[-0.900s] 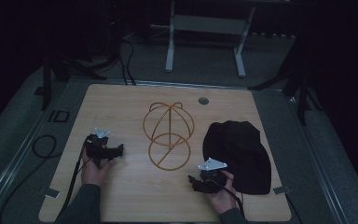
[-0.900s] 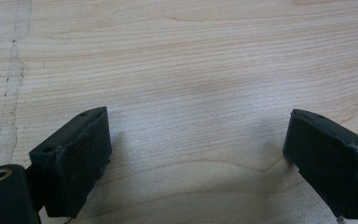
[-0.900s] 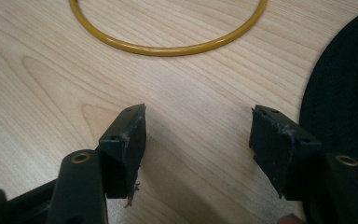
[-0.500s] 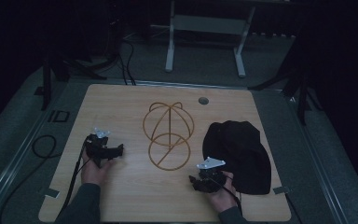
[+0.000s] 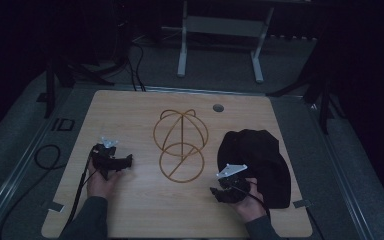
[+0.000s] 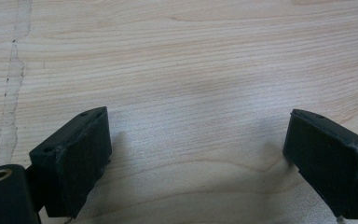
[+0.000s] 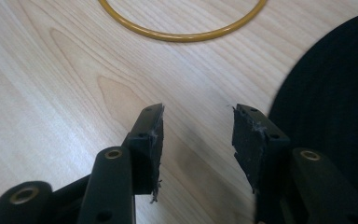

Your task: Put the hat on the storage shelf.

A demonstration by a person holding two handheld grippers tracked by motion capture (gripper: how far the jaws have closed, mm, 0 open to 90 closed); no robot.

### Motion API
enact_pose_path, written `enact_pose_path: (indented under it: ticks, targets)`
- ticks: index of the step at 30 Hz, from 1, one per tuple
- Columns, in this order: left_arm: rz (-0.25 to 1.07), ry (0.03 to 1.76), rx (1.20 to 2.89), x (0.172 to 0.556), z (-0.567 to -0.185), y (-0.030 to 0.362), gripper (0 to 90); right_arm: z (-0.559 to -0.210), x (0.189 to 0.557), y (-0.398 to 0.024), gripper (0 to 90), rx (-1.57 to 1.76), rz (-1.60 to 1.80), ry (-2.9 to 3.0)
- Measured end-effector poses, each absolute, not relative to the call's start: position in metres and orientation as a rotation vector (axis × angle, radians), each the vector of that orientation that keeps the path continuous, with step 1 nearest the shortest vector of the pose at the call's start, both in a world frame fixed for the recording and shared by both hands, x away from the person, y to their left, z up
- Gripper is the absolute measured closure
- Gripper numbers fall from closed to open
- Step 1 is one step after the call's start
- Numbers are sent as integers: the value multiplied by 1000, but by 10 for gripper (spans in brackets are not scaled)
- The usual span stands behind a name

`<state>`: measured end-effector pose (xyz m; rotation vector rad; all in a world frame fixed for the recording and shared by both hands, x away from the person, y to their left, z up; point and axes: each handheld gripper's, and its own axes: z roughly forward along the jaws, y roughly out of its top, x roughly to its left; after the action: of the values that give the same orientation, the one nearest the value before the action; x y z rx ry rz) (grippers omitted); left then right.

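The right tool (image 5: 219,192) sat low on the tabletop (image 5: 130,110), just beside the soft black cloth cap (image 5: 257,160). In the right gripper view its 2 jaws stood partly apart, about half open, with only bare wood between them. It held nothing. The black cloth cap (image 7: 335,116) lay just off to the right side of that tool, close but not touching the pads.

The left tool (image 5: 125,162) rested well away from the cap, on the far side of the thin yellow wire frame made of 2 rings (image 5: 180,145). Its jaws were spread wide over bare wood and held nothing too.

The cap looked light, floppy and easy to squash. It would probably sag and fold when lifted, so it should not break. The best spot to pinch it seemed to be the near edge, next to the right tool, where the cloth is thin enough to fit between the pads.

The wire frame (image 7: 182,35) looked stiff, thin and light. It could slide or tip if bumped.

No box, bowl or bag was on the tabletop. The cap lay crumpled, and I could not tell if anything was inside it.
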<state>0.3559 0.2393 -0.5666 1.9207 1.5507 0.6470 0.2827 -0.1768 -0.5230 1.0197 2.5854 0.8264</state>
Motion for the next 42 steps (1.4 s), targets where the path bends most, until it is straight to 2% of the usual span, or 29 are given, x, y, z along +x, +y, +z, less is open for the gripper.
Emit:
enact_pose_path:
  ticks: [13, 24, 42]
  targets:
    - [647, 1551, 1919, 356, -567, 239, 78, -495, 290, -197, 535, 911, 836, 2725]
    - [646, 1551, 1919, 356, -567, 239, 78, -471, 296, -209, 491, 876, 789, 2747]
    - [646, 1551, 1920, 356, -567, 239, 78, -437, 298, -226, 506, 882, 748, 2740]
